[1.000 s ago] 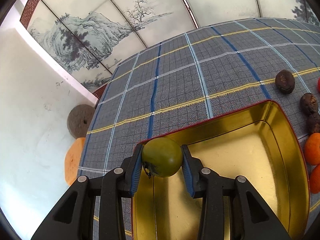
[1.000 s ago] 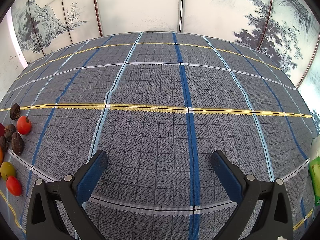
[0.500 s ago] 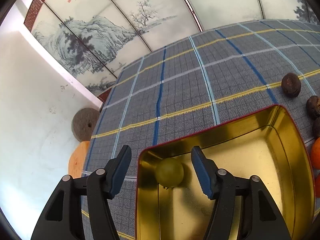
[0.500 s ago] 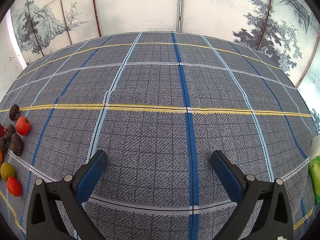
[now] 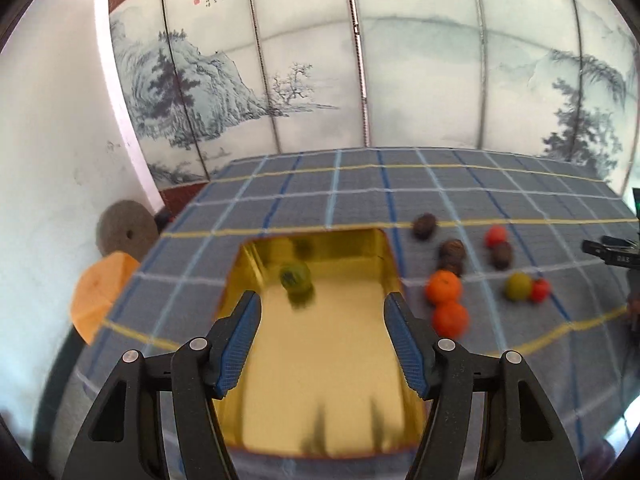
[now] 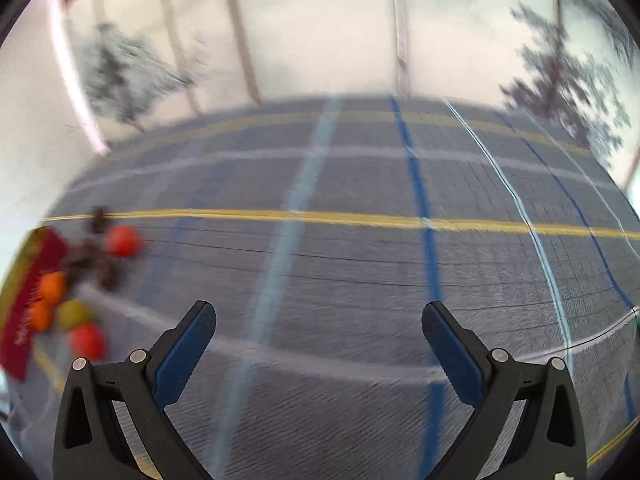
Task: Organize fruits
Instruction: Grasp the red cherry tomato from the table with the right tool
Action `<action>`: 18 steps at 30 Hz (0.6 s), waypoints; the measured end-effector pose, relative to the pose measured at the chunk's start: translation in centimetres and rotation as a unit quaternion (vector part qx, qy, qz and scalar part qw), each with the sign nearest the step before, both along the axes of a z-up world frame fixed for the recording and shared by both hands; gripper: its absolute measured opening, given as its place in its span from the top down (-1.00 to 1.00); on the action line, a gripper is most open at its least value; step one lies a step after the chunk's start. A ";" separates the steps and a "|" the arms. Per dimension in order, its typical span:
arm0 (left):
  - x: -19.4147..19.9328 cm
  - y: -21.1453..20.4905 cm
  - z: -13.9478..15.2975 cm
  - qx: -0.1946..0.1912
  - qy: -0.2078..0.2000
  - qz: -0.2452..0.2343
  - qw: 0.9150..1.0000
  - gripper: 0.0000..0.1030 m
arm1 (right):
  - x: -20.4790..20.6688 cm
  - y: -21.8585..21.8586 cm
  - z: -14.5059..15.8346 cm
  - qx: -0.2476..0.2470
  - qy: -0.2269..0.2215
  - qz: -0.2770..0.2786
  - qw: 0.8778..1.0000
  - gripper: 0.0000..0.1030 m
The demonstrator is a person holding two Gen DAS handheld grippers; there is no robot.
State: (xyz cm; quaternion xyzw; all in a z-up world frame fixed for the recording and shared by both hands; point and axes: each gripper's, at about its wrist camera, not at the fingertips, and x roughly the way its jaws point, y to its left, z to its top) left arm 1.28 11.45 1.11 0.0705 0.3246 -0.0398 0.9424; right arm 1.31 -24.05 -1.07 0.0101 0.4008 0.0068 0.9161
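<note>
A green fruit point(image 5: 295, 277) lies loose in the gold tin tray point(image 5: 320, 364), near its far wall. My left gripper point(image 5: 322, 316) is open and empty, raised above the tray's middle. To the tray's right on the cloth lie two oranges point(image 5: 443, 287), several dark brown fruits point(image 5: 452, 249), a red fruit point(image 5: 496, 236), a green fruit point(image 5: 518, 286) and another red one point(image 5: 540, 289). My right gripper point(image 6: 318, 334) is open and empty over bare cloth. The fruit pile point(image 6: 74, 314) and the tray's red side point(image 6: 24, 308) show blurred at its left.
The table wears a grey plaid cloth point(image 5: 360, 184). An orange cushion point(image 5: 100, 292) and a grey round disc point(image 5: 126, 232) sit off the table's left edge. A painted screen point(image 5: 360, 60) stands behind. A dark device point(image 5: 612, 252) is at the far right.
My left gripper opened and dropped the green fruit into the tray, then rose and tilted back. The right gripper has swung left, so the fruit pile shows more.
</note>
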 end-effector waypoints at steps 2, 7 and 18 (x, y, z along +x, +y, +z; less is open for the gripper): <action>-2.6 -0.6 -0.6 -0.002 0.015 -0.012 1.000 -0.26 | -1.8 2.9 1.2 0.032 -0.016 0.073 0.997 -0.94; -6.5 -0.9 -0.9 -0.005 0.026 -0.022 0.999 -0.26 | -4.1 11.7 2.1 -0.002 -0.007 0.236 0.972 -0.92; -10.1 0.8 -1.9 -0.018 0.040 -0.010 0.999 -0.26 | -2.3 15.8 -1.8 -0.046 0.060 0.267 0.961 -0.65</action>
